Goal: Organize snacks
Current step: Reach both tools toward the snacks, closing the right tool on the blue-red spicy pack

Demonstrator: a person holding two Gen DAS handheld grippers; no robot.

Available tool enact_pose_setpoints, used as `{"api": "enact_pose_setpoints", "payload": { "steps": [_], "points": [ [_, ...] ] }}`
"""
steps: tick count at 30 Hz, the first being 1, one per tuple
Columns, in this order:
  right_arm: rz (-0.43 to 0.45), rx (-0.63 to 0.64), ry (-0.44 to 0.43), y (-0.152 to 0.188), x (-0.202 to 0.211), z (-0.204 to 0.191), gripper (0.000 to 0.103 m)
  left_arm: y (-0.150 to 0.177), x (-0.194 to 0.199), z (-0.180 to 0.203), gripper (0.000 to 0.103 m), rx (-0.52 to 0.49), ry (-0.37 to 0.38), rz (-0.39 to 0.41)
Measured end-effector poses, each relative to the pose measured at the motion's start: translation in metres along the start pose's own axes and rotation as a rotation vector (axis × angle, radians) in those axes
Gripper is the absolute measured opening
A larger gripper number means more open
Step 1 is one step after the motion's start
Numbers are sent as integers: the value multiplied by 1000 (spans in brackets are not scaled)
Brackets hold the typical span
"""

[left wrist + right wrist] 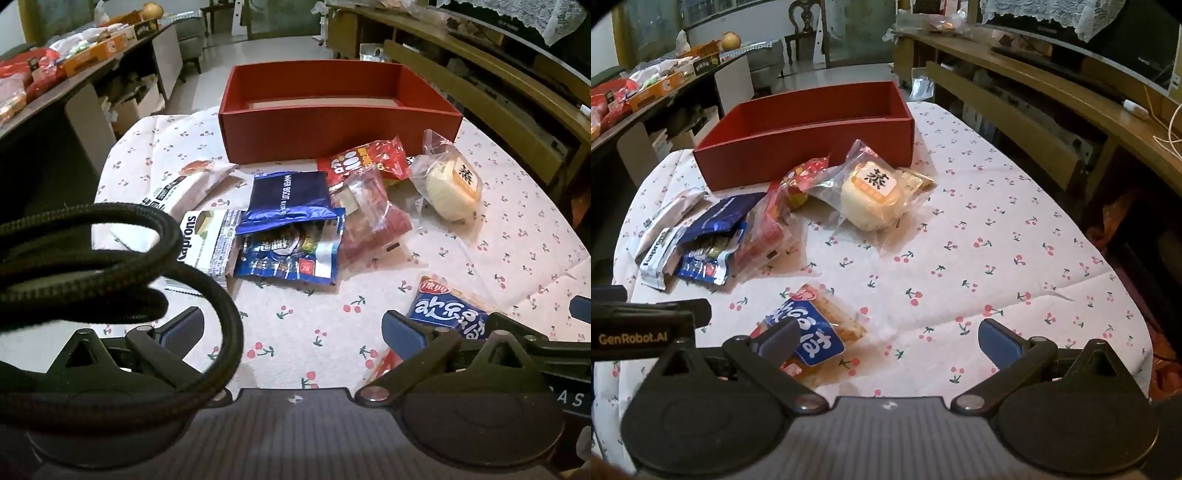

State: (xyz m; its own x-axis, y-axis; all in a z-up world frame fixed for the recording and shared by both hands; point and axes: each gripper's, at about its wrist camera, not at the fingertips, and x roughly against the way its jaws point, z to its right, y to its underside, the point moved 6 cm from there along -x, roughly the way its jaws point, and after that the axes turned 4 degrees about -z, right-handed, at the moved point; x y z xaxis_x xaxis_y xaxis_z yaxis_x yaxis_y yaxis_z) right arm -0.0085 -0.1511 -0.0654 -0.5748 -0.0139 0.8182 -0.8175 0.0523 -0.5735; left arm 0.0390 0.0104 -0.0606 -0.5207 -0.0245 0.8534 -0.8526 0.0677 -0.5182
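Observation:
An empty red box (332,133) (812,147) stands at the far side of the cherry-print tablecloth. In front of it lies a heap of snacks: a dark blue biscuit pouch (288,195) (727,214), a blue foil packet (288,258) (701,266), a white Kaprons pack (207,243) (657,258), red packets (365,162) (801,177) and a clear-wrapped round cake (450,188) (871,199). A blue-label cracker pack (447,314) (816,328) lies nearest. My left gripper (291,328) is open and empty above the cloth. My right gripper (886,339) is open, its left finger over the cracker pack.
A black cable (110,266) loops across the left of the left wrist view. A side table (646,88) with boxes and packets stands at the left. Wooden shelving (1052,122) runs along the right. The table edge (1137,325) drops off at the right.

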Motion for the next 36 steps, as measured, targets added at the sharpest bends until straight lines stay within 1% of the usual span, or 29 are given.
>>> {"api": "enact_pose_setpoints", "payload": {
  "steps": [14,21,28,31,33,36],
  "points": [
    [-55,-2,-37,5,-7,-16,103,9,-2,-18,103,21,-12,-28],
    [-66,-6,-20,5,-11,-20,103,17,-1,-24,103,13,-13,-38],
    [-75,-14,-18,4,-12,-22,103,17,0,-27,103,18,-8,-35],
    [-85,-13,-23,5,-12,-27,101,17,0,-29,103,17,-13,-36],
    [-107,-21,-39,6,-12,-31,97,18,2,-32,103,16,-21,-34],
    [-135,-28,-61,9,-15,-38,94,18,3,-38,103,23,-31,-31]
  ]
}}
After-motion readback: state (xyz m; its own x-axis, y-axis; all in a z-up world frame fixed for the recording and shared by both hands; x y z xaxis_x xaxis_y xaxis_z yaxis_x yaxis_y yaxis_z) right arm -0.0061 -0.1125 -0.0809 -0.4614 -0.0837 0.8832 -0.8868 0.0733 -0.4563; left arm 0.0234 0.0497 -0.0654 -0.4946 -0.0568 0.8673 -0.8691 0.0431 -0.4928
